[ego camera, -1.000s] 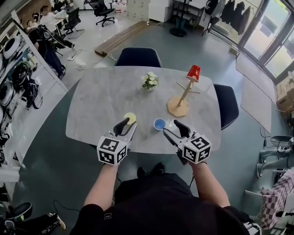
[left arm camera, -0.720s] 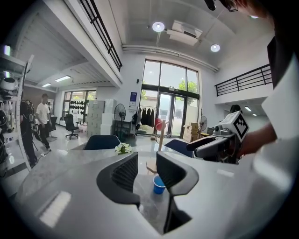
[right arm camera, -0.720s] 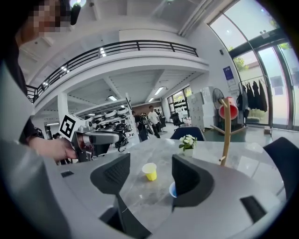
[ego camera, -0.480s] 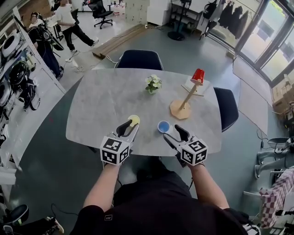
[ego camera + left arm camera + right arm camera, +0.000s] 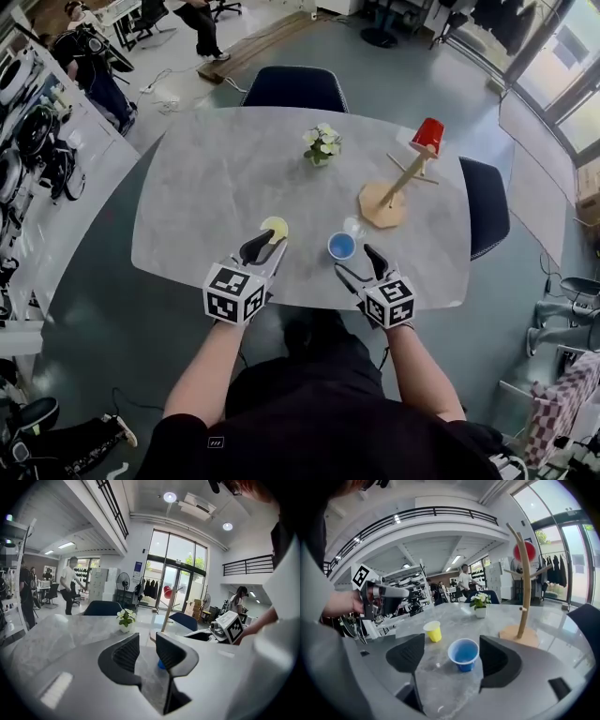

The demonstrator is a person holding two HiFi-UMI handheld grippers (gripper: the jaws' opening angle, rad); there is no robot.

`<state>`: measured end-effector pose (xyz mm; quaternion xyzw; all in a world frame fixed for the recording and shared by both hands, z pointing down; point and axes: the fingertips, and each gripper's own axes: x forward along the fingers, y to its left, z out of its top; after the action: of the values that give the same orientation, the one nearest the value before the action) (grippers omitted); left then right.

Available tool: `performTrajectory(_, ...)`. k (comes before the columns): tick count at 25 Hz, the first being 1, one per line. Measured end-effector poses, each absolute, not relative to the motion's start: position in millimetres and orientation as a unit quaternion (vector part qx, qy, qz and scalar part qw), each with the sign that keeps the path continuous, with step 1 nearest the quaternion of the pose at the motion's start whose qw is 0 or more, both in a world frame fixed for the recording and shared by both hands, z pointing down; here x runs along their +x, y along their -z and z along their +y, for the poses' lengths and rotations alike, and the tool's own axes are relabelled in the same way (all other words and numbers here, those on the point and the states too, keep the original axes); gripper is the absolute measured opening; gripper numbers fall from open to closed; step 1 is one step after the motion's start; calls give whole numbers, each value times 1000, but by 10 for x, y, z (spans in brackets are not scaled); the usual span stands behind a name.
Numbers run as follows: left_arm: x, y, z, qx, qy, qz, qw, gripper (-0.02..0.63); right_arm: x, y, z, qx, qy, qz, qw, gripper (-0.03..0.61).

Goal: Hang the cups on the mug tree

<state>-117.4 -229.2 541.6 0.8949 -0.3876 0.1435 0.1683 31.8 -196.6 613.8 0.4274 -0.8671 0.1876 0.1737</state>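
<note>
"Looking down from the head view, which cup comes next?"

"The blue cup (image 5: 342,246), I'd say. It stands upright on the table (image 5: 206,187), on the person's side of the mug tree (image 5: 392,192), just ahead of the right gripper (image 5: 356,261). The yellow cup (image 5: 275,228) is farther from the tree, off to its left, right in front of the left gripper (image 5: 265,248). A red cup (image 5: 428,136) already caps the top of the tree."

"And in the left gripper view?"

"The jaws are a narrow gap apart with nothing between them. A sliver of blue peeks past one jaw."

"The right gripper view?"

"Its jaws have just been opening and stand wide, touching nothing. The blue cup is dead ahead on the near side of the tree, lined up with the gap but not yet inside it. Its mouth is up, it's empty, and its axis is vertical, so the jaws would close across its sides."
</note>
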Motion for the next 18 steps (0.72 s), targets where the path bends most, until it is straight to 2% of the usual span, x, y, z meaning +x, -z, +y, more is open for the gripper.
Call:
performTrajectory(7,-980,-5725,-2368,893,-170,-372,187,114,309,-6589,-2100,419,-192,-869,182,347)
performTrajectory(18,-881,-5995,-2428,886,-193,-366,211,106,158,-7076,-2281,401,-176,-868,235,353)
